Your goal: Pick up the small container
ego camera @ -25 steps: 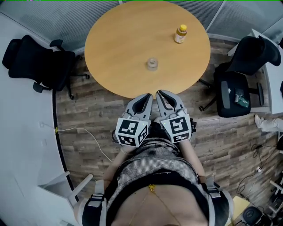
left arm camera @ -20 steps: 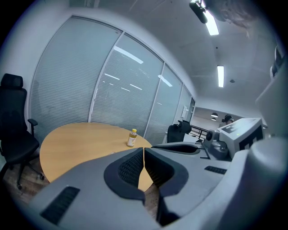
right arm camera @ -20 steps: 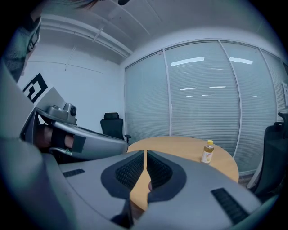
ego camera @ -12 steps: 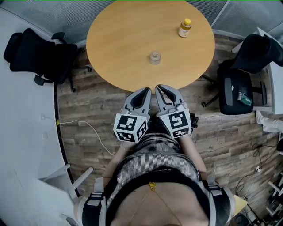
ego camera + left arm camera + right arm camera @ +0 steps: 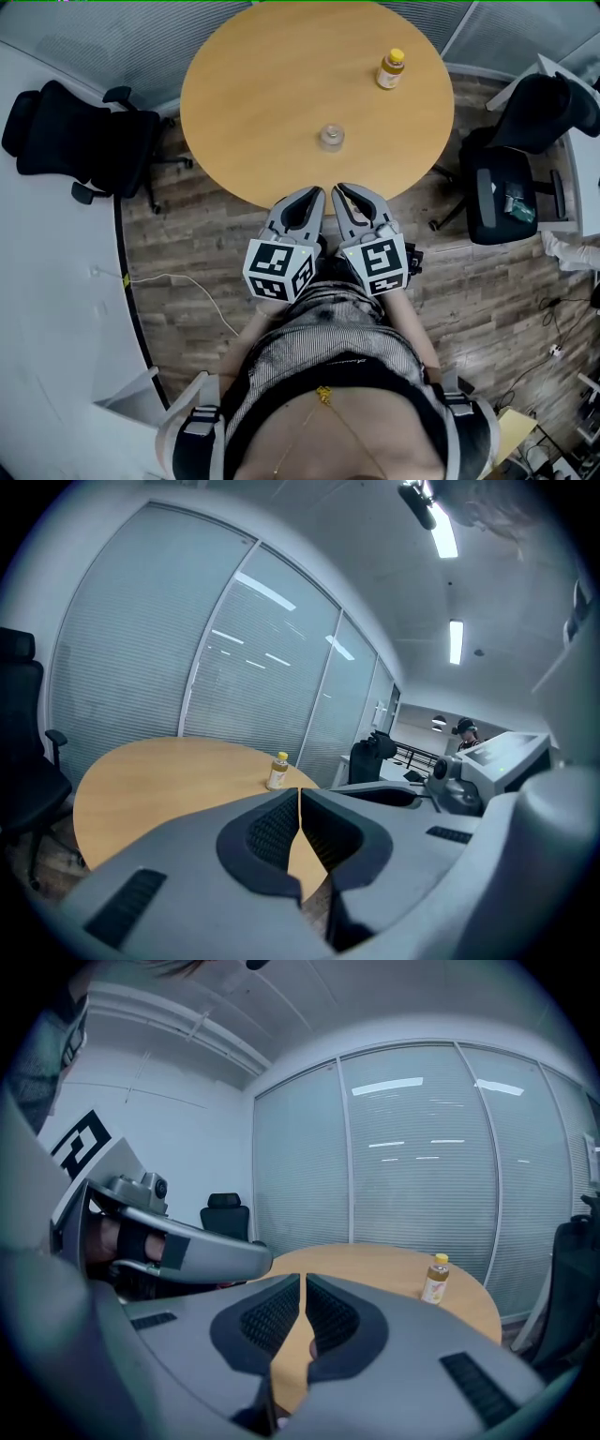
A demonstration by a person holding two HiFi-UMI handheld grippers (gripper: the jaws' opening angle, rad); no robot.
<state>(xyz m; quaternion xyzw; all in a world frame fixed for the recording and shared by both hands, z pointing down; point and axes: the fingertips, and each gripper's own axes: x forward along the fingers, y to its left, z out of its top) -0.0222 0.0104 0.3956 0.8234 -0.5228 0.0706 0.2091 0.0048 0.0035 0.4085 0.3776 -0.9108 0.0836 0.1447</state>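
– Round wooden table (image 5: 253, 84), bare across most of its top. Blinds behind it, plank floor (image 5: 197, 234) in front.
– Task item?
– Small clear container (image 5: 329, 137), upright, between the table's middle and its near edge. Open tabletop all round it. Yellow-capped bottle (image 5: 390, 68) well apart, near the far right rim.
– Tongs?
– Left gripper (image 5: 316, 193) and right gripper (image 5: 340, 190) side by side, tips at the near rim, short of the container. Both pressed together, nothing between the jaws.
– Obstructions?
– Black chair (image 5: 75, 136) off the left edge, another chair (image 5: 506, 183) off the right. White cable (image 5: 178, 281) on the floor at left.
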